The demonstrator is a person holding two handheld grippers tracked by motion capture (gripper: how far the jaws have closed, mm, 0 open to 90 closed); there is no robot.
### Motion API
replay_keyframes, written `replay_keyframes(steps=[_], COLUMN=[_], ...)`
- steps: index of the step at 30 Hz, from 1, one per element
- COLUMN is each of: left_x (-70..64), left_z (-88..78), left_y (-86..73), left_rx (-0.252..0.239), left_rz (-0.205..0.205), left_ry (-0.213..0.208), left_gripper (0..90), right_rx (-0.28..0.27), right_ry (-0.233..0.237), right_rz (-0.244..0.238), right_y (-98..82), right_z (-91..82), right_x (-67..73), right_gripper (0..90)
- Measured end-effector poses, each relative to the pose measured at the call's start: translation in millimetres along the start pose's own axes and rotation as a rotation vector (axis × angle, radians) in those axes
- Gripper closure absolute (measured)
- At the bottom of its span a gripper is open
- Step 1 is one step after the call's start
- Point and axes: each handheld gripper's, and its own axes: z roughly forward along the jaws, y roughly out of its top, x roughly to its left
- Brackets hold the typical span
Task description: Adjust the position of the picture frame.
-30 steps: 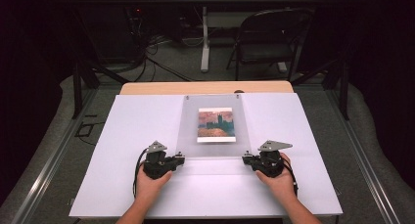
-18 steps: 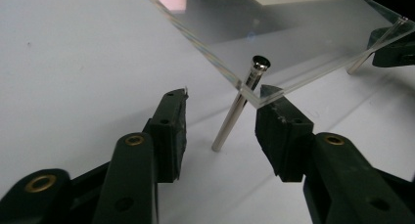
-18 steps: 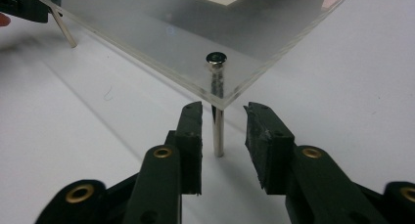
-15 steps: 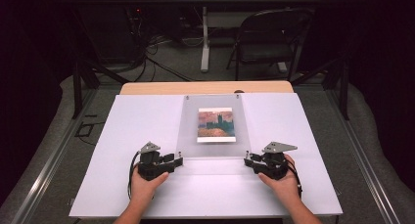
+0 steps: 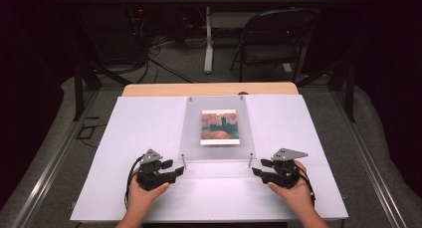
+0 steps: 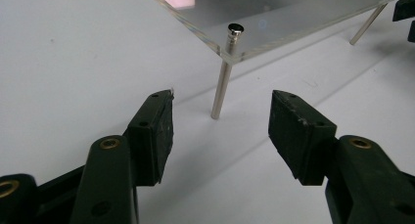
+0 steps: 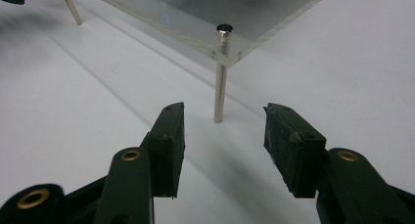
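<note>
Looks like the letting-go step: the clear panel (image 5: pixel 217 128) with the picture (image 5: pixel 219 127) sits on its metal legs mid-surface (image 5: pixel 149 118), toward the far edge. Both the left tongs (image 5: pixel 177 169) and right tongs (image 5: pixel 257 171) have just been opening, nothing between them. Each faces a near-corner leg (image 6: pixel 221 82), so I'd back straight toward the near edge, where there's plenty of bare room.

The left gripper (image 5: pixel 180 170) points toward 3 o'clock and the right gripper (image 5: pixel 256 171) toward 9 o'clock; the jaws of both have just been opening, with nothing between them.
</note>
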Motion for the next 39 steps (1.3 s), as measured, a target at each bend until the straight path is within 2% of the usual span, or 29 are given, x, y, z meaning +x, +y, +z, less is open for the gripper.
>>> replay_keyframes(steps=[3,9,11,17,22,24,28,36,37,39], left_x=[0.2,4.2,4.7,8.6,10.5,12.0,14.0,23.4,25.5,26.8], left_z=[-10.7,-19.6,-20.4,-24.1,-26.9,-28.7,-30.9,-30.1,-29.2,-29.0], left_y=[-5.1,-8.1,-7.7,-6.1,-4.9,-4.3,-3.1,6.8,11.6,17.6], left_rx=[-0.004,-0.015,-0.023,-0.033,-0.030,-0.041,-0.058,-0.067,-0.064,-0.053], left_rz=[-0.010,-0.024,-0.030,-0.035,-0.031,-0.029,-0.038,-0.058,-0.078,-0.075], left_ry=[0.007,0.007,0.014,0.019,0.025,0.030,0.043,0.056,0.037,0.030], left_gripper=[40.8,40.6,40.6,41.1,44.1,44.1,42.6,41.7,41.5,41.6], right_rx=[-0.007,-0.011,-0.020,-0.031,-0.047,-0.045,-0.045,-0.039,-0.036,-0.037], right_ry=[-0.010,-0.038,-0.055,-0.055,-0.052,-0.071,-0.076,-0.074,-0.078,-0.088], right_rz=[0.005,0.021,0.014,0.005,0.013,0.024,0.032,0.049,0.047,0.039], right_y=[-3.8,-9.3,-8.0,-6.3,-5.2,-6.1,-6.2,0.7,4.2,8.0], right_z=[-11.9,-22.5,-24.3,-27.8,-32.8,-34.0,-34.8,-37.0,-37.5,-36.5], right_x=[1.5,2.0,2.1,1.6,-1.3,-4.5,-6.6,-11.2,-13.0,-14.8], right_gripper=[48.4,48.0,47.6,48.4,51.8,52.5,51.5,52.2,52.1,52.1])
